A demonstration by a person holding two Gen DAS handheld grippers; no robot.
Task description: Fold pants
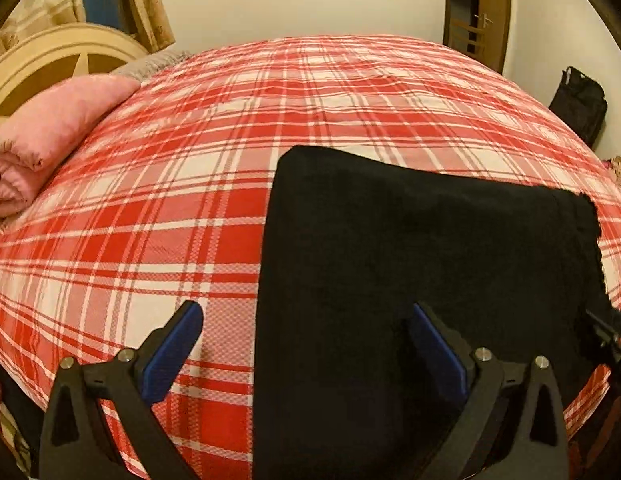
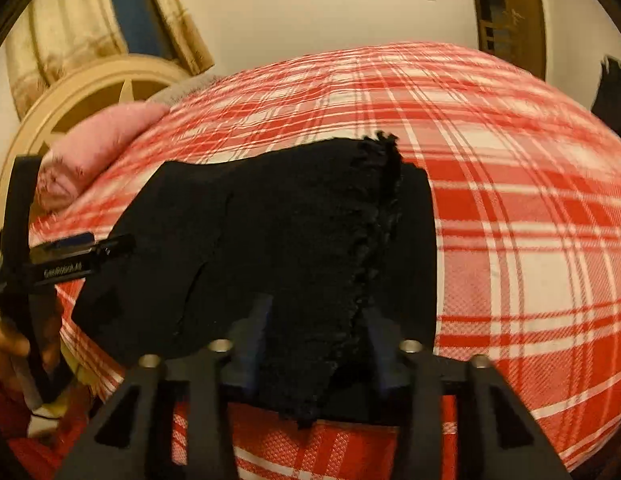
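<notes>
Black pants [image 1: 410, 264] folded flat on the plaid bedspread [image 1: 150, 200], near edge. Left gripper [image 1: 306, 344] spread wide over the left border — nothing pinched. Right gripper [image 2: 316, 334] parted around the frayed hem — likely just released or about to pinch.

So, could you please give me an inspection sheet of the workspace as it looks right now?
Surface: bed with a red and white plaid cover, mostly bare.
Job's things: black pants lie folded near the front edge; a frayed hem shows.
Clutter: pink pillow at the head end.
Grippers: left claw open, one finger over the cover and one over the pants; right claw with fingers on either side of the fabric, grip cannot be told.
Cables: nothing seen.
Surroundings: cream headboard, curtains, wooden door, dark bag by the wall.
</notes>
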